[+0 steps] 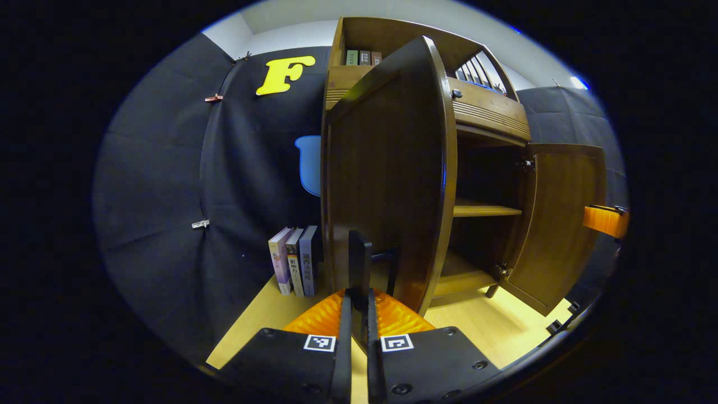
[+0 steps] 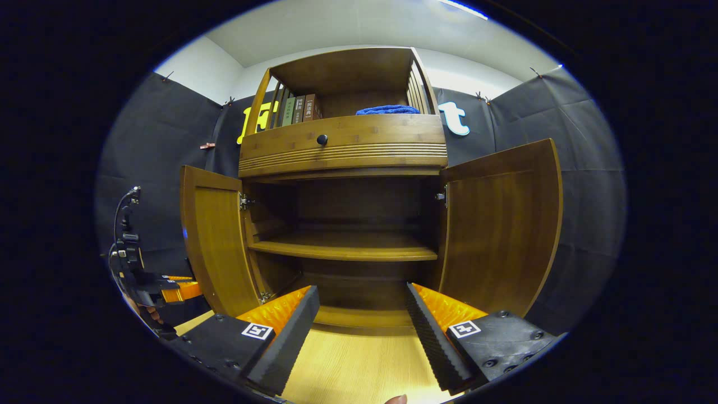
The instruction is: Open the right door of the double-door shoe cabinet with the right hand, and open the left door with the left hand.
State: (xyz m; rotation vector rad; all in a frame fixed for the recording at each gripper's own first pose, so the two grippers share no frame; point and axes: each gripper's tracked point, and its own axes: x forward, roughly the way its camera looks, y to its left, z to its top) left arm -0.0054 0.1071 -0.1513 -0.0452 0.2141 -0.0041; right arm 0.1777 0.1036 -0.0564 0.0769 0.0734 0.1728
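The brown wooden shoe cabinet [image 2: 342, 146] stands with both doors swung out. In the left gripper view, the left door [image 1: 387, 168] fills the middle, edge toward me, and my left gripper [image 1: 358, 314] is shut on its dark vertical handle [image 1: 359, 252]. The right door [image 1: 561, 224] stands wide at the right, with part of the other gripper [image 1: 606, 220] beside it. In the right gripper view, my right gripper [image 2: 362, 325] is open and holds nothing, facing the cabinet's inside between the left door [image 2: 216, 241] and right door [image 2: 499, 224]. The left gripper [image 2: 162, 292] shows behind the left door.
Inside is a bare shelf [image 2: 342, 247]. Above the doors is a drawer with a dark knob [image 2: 322, 139]; books [image 2: 297, 109] and a blue cloth [image 2: 387, 110] lie on top. Three books [image 1: 294, 261] stand on the light wooden floor [image 2: 359, 365] left of the cabinet.
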